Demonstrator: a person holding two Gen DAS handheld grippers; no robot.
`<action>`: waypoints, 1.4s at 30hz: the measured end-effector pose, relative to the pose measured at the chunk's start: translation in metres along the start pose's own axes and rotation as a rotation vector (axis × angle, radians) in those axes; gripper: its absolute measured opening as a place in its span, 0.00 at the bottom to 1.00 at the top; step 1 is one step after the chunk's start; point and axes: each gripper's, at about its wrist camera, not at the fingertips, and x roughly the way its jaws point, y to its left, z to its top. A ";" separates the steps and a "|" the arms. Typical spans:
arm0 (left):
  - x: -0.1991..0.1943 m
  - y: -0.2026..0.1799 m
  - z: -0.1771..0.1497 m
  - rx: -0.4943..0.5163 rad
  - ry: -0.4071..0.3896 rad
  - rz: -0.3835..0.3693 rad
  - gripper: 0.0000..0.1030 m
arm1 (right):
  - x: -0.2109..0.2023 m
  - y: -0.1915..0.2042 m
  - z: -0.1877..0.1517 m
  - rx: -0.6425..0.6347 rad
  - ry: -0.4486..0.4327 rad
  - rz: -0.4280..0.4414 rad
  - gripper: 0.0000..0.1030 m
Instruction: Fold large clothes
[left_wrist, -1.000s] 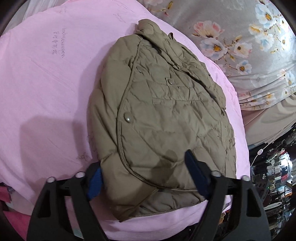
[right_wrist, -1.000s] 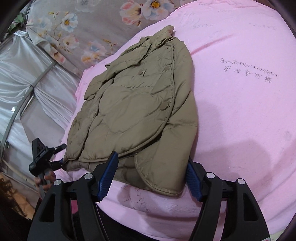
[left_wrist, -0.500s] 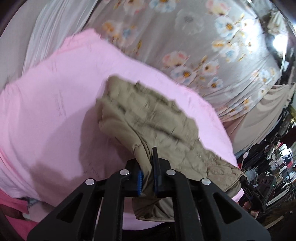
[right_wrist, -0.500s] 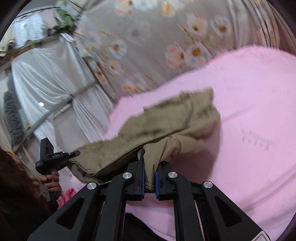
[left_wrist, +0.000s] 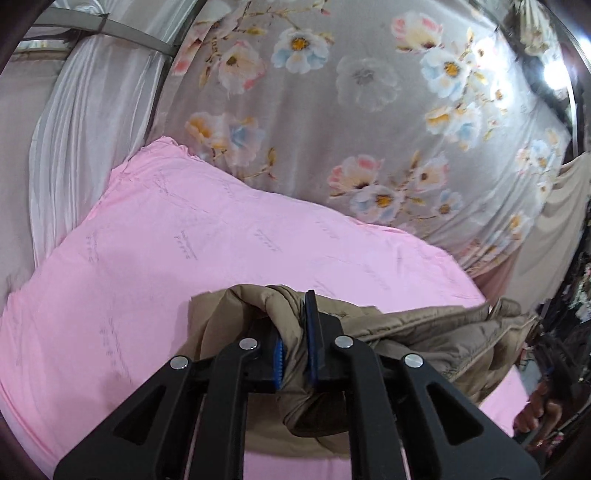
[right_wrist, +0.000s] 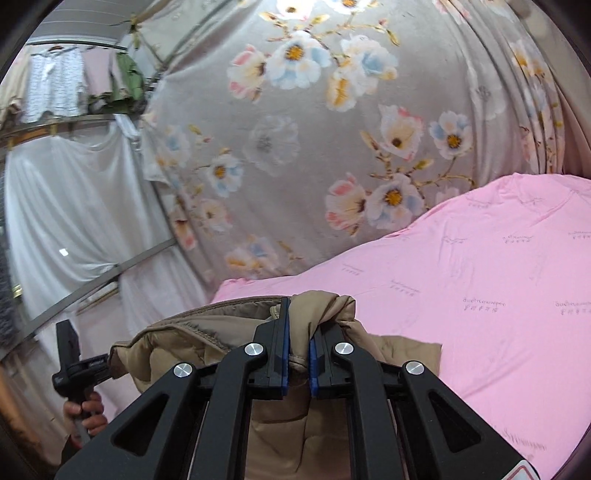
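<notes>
1. The grey hanging cloth printed with pink, blue and white flowers (left_wrist: 369, 122) fills the background ahead of you in both wrist views, with pale white drapes (right_wrist: 66, 206) on a metal frame beside it.
2. The pink bed sheet with faint printed lettering (left_wrist: 221, 251) spreads below that cloth; most of its surface lies bare in front of your grippers.
3. The olive-tan quilted padded jacket (left_wrist: 424, 328) hangs bunched between your two grippers, stretched across the near edge of the bed, with a fold drooping below each grip.
4. Your left gripper (left_wrist: 295, 332) has its blue-padded fingers (left_wrist: 311, 332) clamped tight on a bunched ridge of the jacket, which bulges up above them.
5. Your right gripper (right_wrist: 297, 332) likewise pinches a gathered fold of the jacket between its blue-padded fingers (right_wrist: 284, 332), cloth spilling over both sides.
6. In the right wrist view, your left hand (right_wrist: 86, 413) grips the black handle at the lower left edge, with the jacket's far end reaching it.
</notes>
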 end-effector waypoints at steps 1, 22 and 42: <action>0.021 0.001 0.002 0.008 0.009 0.033 0.09 | 0.017 -0.005 0.000 0.000 0.005 -0.019 0.08; 0.213 0.038 -0.063 0.064 0.183 0.190 0.16 | 0.197 -0.093 -0.087 0.019 0.287 -0.297 0.10; 0.149 -0.003 -0.029 0.183 0.178 0.134 0.72 | 0.168 -0.027 -0.060 -0.278 0.288 -0.370 0.64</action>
